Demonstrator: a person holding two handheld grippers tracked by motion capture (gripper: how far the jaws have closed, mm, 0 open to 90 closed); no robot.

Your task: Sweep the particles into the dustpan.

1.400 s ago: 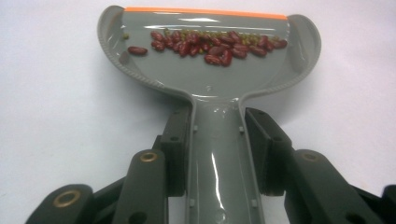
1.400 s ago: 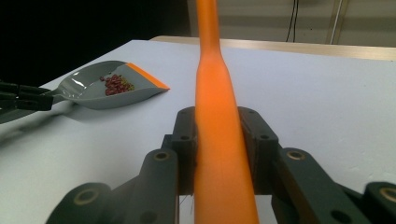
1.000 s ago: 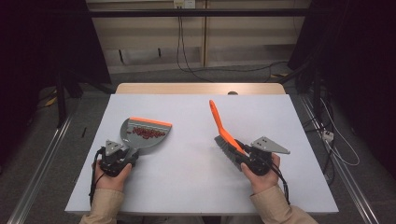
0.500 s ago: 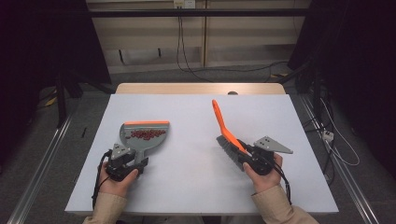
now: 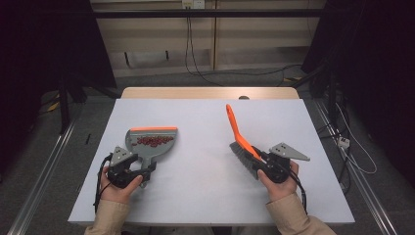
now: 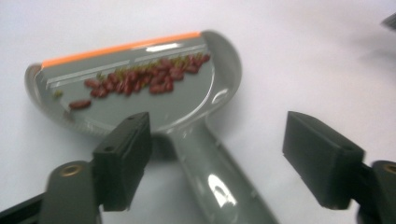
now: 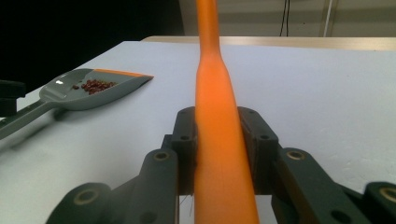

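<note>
Sweeping looks complete: red beans (image 5: 151,141) lie in the grey dustpan (image 5: 149,147) (near left). Left gripper (image 6: 219,154) jaws stand apart astride its handle; right gripper (image 7: 219,154) clamps the orange brush (image 5: 240,139)

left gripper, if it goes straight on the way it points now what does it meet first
Probably the dustpan: its grey handle already lies between the open jaws of the left gripper, so the pan holding the red beans comes next.
</note>
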